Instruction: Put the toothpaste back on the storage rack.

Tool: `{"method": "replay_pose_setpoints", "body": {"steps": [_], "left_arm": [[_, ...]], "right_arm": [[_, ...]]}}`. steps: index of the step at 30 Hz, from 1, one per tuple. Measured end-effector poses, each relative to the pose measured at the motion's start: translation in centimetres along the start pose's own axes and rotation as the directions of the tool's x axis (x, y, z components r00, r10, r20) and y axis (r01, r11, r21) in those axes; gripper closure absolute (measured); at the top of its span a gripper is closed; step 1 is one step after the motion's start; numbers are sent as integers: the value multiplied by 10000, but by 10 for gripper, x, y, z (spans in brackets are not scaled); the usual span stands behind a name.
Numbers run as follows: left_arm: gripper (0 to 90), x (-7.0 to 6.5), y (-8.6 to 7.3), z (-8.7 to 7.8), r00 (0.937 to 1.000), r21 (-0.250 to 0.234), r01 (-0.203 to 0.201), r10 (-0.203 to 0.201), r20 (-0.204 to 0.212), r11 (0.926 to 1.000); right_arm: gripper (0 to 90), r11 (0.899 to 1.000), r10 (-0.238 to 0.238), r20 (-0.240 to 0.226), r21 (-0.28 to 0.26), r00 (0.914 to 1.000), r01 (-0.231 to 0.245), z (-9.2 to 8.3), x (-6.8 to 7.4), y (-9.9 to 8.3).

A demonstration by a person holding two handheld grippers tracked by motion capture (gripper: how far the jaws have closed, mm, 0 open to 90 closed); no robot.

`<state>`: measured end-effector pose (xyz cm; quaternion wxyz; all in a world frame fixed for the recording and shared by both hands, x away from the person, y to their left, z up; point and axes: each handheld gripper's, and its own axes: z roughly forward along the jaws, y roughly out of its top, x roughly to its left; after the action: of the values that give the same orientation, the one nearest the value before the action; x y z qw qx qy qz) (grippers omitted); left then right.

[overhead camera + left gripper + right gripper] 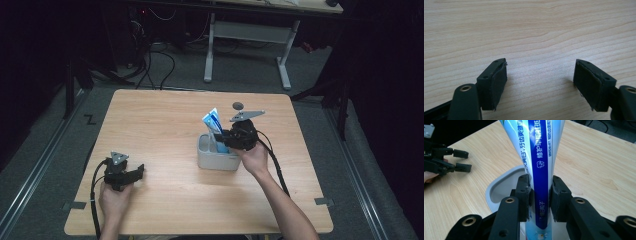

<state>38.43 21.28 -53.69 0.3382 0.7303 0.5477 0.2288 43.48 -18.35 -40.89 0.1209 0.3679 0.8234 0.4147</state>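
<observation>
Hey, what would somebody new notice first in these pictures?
The blue-and-white toothpaste tube, standing up out of the white holder near the table's middle, clamped by the right gripper. Next, the left gripper lying open on the bare wooden table at the near left.

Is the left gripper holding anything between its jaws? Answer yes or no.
No: in the left gripper view the left gripper has its jaws wide apart with just the bare wooden table between them.

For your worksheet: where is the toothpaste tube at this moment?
In the high view the toothpaste tube stands right of the table's centre, its lower end in the white holder, clamped by the right gripper.
</observation>
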Motion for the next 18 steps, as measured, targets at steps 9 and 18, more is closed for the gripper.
{"method": "replay_pose_setpoints", "body": {"steps": [9,18], "left_arm": [[275,0,0,0,10000,-5,-18,18,-34,10000],[276,0,0,0,10000,7,-20,20,-21,10000]], "right_arm": [[712,9999,19,-12,146,10000,-19,2,0,-4],[713,9996,5,-20,271,10000,-5,5,0,-7]]}}
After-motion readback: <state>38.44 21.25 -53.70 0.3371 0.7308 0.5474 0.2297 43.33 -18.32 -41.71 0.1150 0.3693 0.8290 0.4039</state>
